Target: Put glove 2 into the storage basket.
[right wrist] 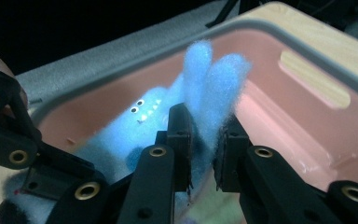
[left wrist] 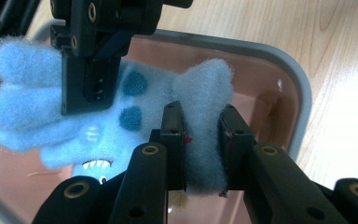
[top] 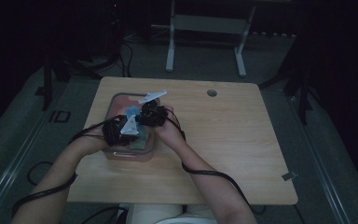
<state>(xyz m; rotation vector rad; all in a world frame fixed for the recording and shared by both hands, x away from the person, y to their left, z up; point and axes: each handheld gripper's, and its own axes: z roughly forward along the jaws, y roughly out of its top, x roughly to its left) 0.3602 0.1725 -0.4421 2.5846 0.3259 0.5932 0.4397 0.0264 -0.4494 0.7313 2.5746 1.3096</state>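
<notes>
Both grippers hold one fluffy light-blue plush toy with dark blue spots and a toothy stitched mouth (left wrist: pixel 121 116) over a pink plastic bin with a grey rim (left wrist: pixel 279 60). The left gripper (left wrist: pixel 204 140) has its jaws clamped on a pale fleecy flap of the toy, and the right gripper (right wrist: pixel 204 140) is clamped on two upright blue fleecy lobes. In the high view the two grippers meet above the bin, the left gripper (top: pixel 121 130) at about 8 o'clock of the right gripper (top: pixel 151 114), with the toy (top: pixel 133 112) between them.

To do this step well, I judge that both hands should lower together, keeping the soft fabric slack instead of stretched between the two grips, and let go only once the toy sits inside the bin walls; pulling apart could slip a flap free.

The bin stands on a light wooden table with rounded corners (top: pixel 233 135), toward its 9 o'clock side. A round cable hole (top: pixel 211 93) lies near 12 o'clock. Grey carpet (top: pixel 9 140) surrounds the table, and a white metal frame (top: pixel 205 42) stands beyond it in the dim room.
</notes>
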